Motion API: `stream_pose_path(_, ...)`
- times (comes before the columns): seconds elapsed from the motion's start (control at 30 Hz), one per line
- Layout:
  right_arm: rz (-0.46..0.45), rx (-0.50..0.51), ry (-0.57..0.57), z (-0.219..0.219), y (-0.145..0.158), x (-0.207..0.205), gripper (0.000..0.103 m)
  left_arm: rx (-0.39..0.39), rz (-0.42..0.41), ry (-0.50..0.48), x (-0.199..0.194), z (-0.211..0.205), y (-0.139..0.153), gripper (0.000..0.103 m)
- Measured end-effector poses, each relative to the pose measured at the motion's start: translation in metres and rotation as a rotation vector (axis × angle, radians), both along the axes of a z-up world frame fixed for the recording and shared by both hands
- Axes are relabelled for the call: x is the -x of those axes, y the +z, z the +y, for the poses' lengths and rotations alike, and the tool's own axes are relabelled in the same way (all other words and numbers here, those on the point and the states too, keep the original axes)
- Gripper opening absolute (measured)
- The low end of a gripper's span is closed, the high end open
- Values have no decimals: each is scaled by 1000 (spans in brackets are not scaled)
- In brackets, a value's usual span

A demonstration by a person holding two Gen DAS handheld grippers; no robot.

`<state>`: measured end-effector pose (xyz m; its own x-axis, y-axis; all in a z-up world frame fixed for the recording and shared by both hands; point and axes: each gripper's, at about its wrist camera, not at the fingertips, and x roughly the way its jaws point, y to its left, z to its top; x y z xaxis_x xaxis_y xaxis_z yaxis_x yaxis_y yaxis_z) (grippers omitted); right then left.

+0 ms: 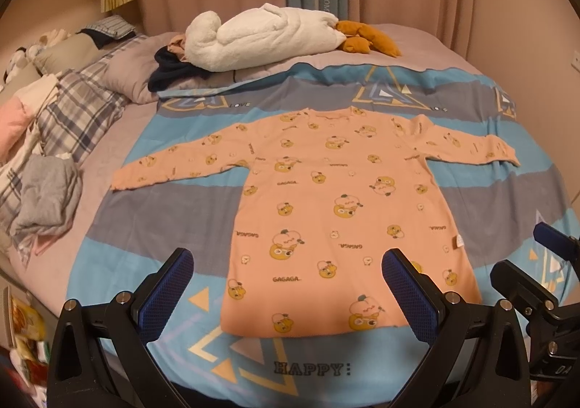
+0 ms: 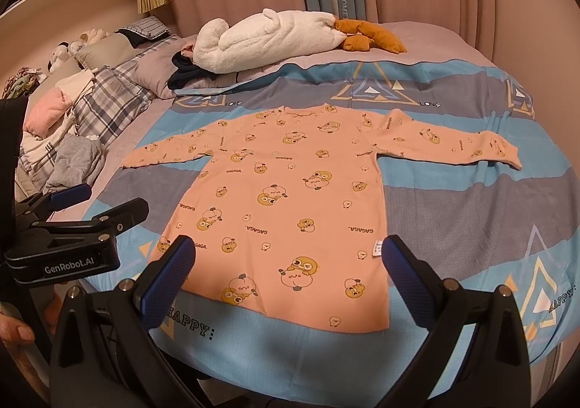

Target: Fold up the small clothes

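Observation:
A small pink long-sleeved shirt (image 1: 326, 205) with yellow cartoon prints lies flat on the blue and grey bedspread, both sleeves spread out, hem towards me. It also shows in the right wrist view (image 2: 286, 205). My left gripper (image 1: 286, 263) is open and empty, hovering above the shirt's hem. My right gripper (image 2: 288, 255) is open and empty, also above the hem. The right gripper shows at the right edge of the left wrist view (image 1: 536, 263). The left gripper shows at the left of the right wrist view (image 2: 105, 201).
The bedspread (image 1: 145, 227) covers a bed. A white plush toy (image 1: 253, 34) with brown feet lies at the far side. Plaid bedding (image 1: 72, 107) and a pile of grey and pink clothes (image 1: 47, 198) lie at the left. Curtains hang behind.

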<state>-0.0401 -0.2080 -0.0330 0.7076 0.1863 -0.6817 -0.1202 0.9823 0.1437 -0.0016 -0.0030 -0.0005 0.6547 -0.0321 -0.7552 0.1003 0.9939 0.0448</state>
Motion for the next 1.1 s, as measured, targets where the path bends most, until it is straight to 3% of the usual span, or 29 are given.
stream_pose_path(1.1,0,6,4,1,-1,0,103,-14,3,-11,2,-6,-1,103)
